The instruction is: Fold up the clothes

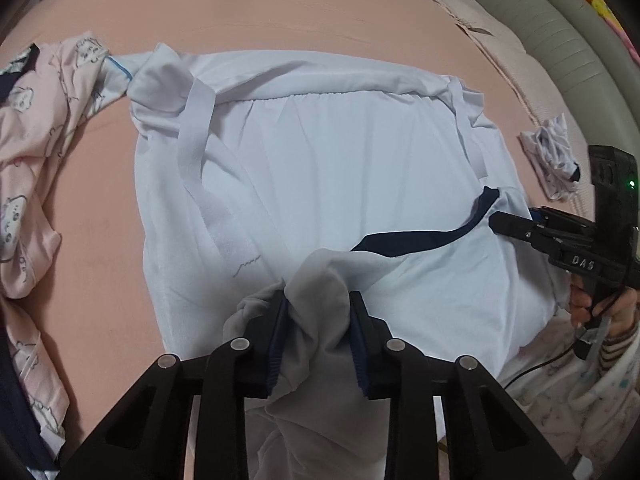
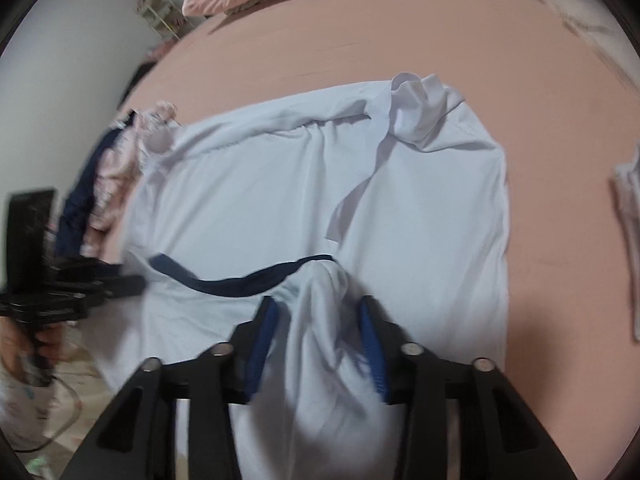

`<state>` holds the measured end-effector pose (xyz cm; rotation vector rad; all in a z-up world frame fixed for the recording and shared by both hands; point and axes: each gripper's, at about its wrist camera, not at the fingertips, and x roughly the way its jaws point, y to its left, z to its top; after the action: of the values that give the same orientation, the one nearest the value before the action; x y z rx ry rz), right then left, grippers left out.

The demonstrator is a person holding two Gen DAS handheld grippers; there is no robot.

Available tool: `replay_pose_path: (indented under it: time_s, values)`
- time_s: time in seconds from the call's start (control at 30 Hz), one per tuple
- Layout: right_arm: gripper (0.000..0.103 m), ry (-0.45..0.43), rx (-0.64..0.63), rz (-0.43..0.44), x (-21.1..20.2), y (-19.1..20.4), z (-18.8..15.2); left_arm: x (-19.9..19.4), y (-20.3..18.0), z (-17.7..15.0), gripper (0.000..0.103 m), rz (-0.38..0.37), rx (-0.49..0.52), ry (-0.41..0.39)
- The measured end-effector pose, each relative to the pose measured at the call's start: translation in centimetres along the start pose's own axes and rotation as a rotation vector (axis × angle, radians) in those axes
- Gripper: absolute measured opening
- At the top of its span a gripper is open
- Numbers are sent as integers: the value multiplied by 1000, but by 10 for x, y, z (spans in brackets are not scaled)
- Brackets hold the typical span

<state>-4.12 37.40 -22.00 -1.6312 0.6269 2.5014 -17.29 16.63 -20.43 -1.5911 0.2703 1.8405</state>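
A: How is the light? 
B: It is soft and even, indoor light from above I think, with no hard glare. The pale blue garment ahead of the jaws looks bright but not burnt out. A grey shadow lies on the cloth bunched between the jaws of the left gripper.

A: And the sharpness? 
B: The left wrist view is quite sharp. The right wrist view is smeared (motion blur, most strong to the left of the jaws), and the cloth in the right gripper is soft. Both views bend strongly at the edges, with dark corners.
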Motion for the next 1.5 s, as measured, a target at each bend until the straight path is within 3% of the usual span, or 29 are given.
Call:
replay_pose_path:
  time_s: [0.07, 0.17, 0.33, 0.53, 0.97, 1.1, 1.5]
  values:
    - [15, -7, -13, -33, 0, 6, 0, 0, -2, -2, 23, 17, -16, -20]
    - [11, -29, -52, -98, 0, 19, -2, -2, -4, -6, 13, 22, -60, -56]
    - [9, -88, -123, -171, -6, 35, -4, -9, -4, -12, 10, 16, -103, -86]
    - [9, -200, -146, -133, -25, 34, -1, -26, -8, -11, 9, -13, -123, -125]
    - [9, -220, -161, -109, -45, 45, 6, -48, -10, -5, 9, -24, -128, -157]
    - [9, -230, -178, -165, -45, 50, 14, -53, -11, 1, 9, -6, -111, -182]
    - [9, -255, -112, -146, -45, 31, 57, -61, -4, 42, 9, 10, -84, -231]
